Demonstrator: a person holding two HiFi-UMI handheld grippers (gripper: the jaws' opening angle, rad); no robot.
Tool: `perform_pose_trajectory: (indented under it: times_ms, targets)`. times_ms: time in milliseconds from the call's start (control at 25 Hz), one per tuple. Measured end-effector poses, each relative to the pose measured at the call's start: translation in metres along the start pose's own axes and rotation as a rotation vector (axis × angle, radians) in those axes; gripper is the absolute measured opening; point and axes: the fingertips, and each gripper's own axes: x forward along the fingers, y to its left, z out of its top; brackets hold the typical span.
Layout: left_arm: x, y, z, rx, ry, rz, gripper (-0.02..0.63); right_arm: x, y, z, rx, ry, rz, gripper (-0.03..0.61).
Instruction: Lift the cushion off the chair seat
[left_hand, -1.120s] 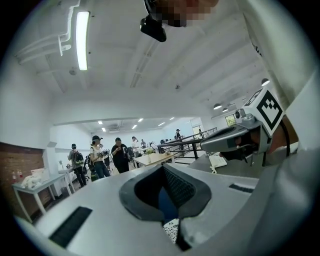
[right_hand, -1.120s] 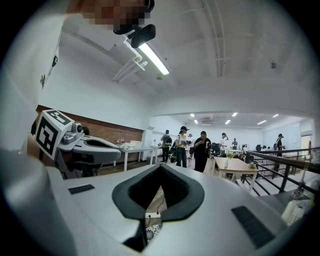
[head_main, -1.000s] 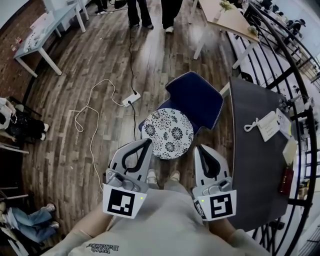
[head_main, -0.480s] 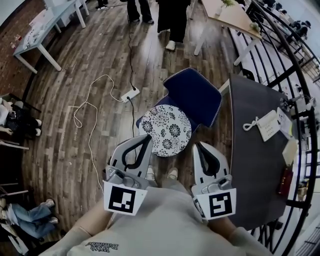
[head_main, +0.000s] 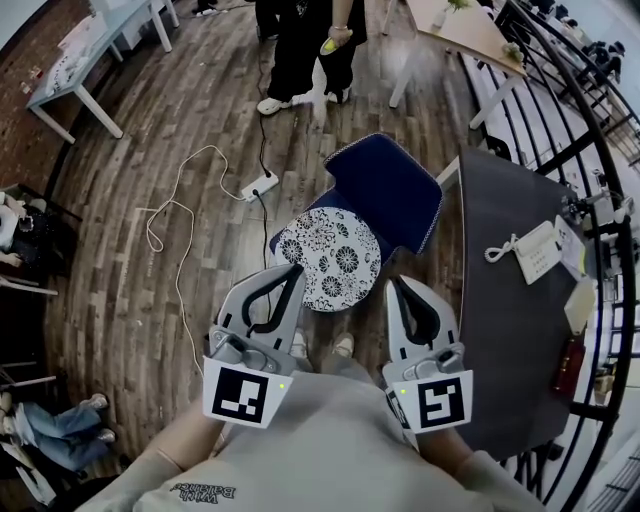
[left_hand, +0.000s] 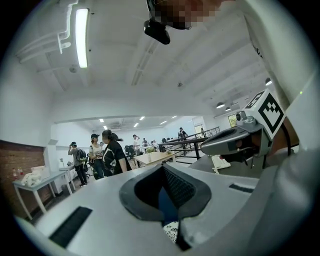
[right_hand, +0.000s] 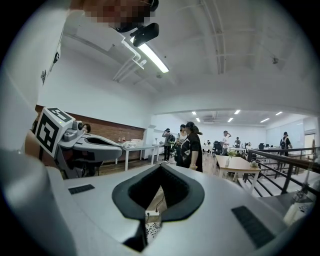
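Wooden floor (head_main: 120, 200) surrounds the chair (head_main: 395, 195), its seat bearing the cushion (head_main: 332, 262); left gripper (head_main: 293, 270) and right gripper (head_main: 393, 285), near the chair, closed and empty, should open before pinching opposite cushion edges.

Cushion (head_main: 333, 258): cloth, matt, black floral print on white.
Chair (head_main: 395, 190): navy cloth upholstery, matt and fine-textured, with pale piping along the edge.
Floor (head_main: 120, 250): dark wood planks, streaked grain, low sheen.
Left claw (head_main: 297, 272) and right claw (head_main: 394, 284): pale grey plastic shells, smooth and matt. Marker faces are printed black on white.
Inner pads (left_hand: 177, 189): black, rubbery-looking, finely ribbed.
Worktop (head_main: 505, 340): dark grey, smooth, matt; material cannot be told.
Tags (head_main: 537, 250) on it: white paper or card.
Power strip (head_main: 260, 187): white plastic, smooth.
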Motion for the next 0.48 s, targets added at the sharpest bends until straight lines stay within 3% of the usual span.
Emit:
perform_pose_trajectory:
  times_ms: [200,480]
  targets:
    - [0.011,0.008,-0.016,-0.073,0.003,0.012,0.005,0.015,-0.008,-0.030,-0.008,0.041,-0.012,0.002]
    - [0.038,0.005,-0.049,-0.039,0.029,0.016,0.005,0.036,-0.027,-0.072,0.015,0.084,-0.038,0.002]
